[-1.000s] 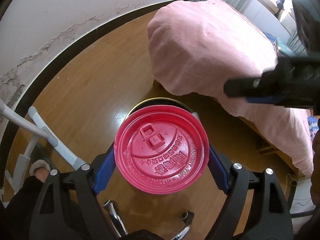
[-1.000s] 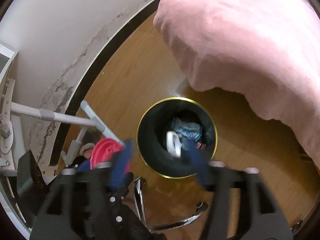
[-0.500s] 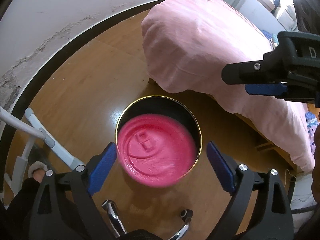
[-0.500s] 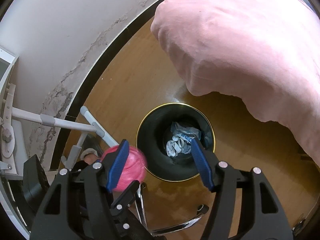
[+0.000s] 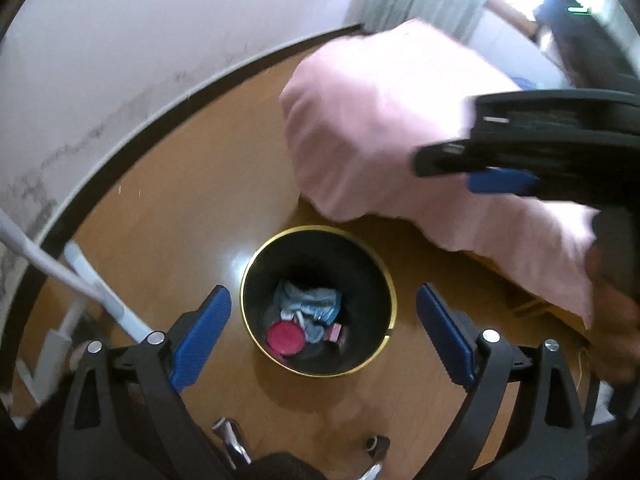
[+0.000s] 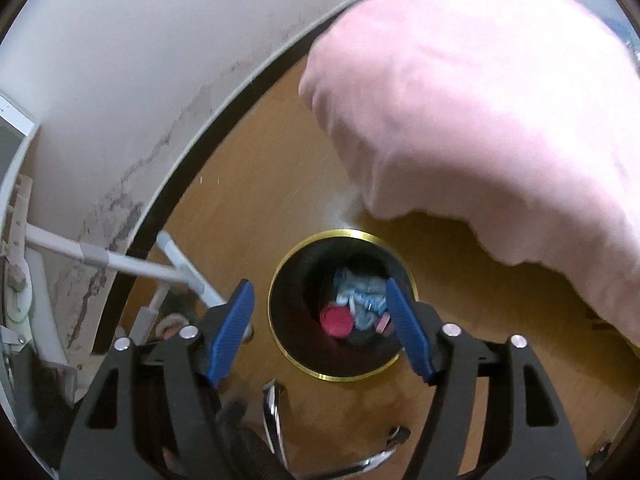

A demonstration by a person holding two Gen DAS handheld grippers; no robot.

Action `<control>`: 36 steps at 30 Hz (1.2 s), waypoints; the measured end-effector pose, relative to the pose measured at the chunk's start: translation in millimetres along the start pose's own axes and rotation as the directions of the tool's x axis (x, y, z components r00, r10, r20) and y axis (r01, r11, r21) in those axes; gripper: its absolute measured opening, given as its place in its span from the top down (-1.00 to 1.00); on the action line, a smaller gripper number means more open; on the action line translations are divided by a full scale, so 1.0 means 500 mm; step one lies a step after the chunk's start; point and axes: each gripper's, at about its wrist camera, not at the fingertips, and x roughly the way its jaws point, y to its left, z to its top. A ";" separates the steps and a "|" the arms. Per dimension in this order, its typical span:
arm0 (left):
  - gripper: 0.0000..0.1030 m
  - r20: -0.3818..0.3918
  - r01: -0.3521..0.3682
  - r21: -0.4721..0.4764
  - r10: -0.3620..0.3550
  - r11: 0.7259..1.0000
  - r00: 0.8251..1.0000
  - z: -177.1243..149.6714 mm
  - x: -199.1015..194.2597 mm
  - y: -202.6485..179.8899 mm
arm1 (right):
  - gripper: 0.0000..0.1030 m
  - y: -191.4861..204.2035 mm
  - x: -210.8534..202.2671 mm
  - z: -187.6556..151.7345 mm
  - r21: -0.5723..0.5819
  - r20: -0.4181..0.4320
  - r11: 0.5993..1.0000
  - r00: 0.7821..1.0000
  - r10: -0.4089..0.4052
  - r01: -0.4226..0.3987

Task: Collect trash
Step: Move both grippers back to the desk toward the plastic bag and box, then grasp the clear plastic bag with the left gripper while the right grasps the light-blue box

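Wooden floor [image 5: 168, 216] runs under both my tools beside the pink-covered bed [image 5: 392, 128]. My left tool [image 5: 320, 332] is spreading its jaws, nothing between them; my right tool [image 6: 320, 332] is opening too, also empty. Directly below both sits the black bin [image 5: 384, 280], with the red lid [image 5: 285, 339] lying inside among crumpled wrappers [image 5: 308, 304]. I judge this drop finished; next I need to lift clear and look for more trash.
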 end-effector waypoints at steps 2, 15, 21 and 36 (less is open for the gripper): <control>-0.80 0.049 -0.023 0.058 0.020 0.998 0.999 0.006 -0.067 -0.020 | -0.43 0.011 -0.044 0.001 -0.010 0.067 1.000 0.998 0.000 0.001; -0.87 0.186 -0.385 -0.075 0.392 0.920 0.901 -0.098 -0.573 0.235 | -0.45 0.481 -0.274 -0.115 -0.534 0.078 0.793 0.917 0.391 -0.293; -0.87 0.091 -0.504 -0.386 0.575 0.773 0.813 -0.243 -0.705 0.456 | -0.31 0.849 -0.303 -0.236 -0.829 -0.104 0.441 0.870 0.482 -0.344; -0.87 0.000 -0.514 -0.627 0.660 0.585 0.752 -0.417 -0.837 0.615 | 0.69 1.191 -0.260 -0.366 -0.969 -0.194 0.046 0.869 0.454 -0.241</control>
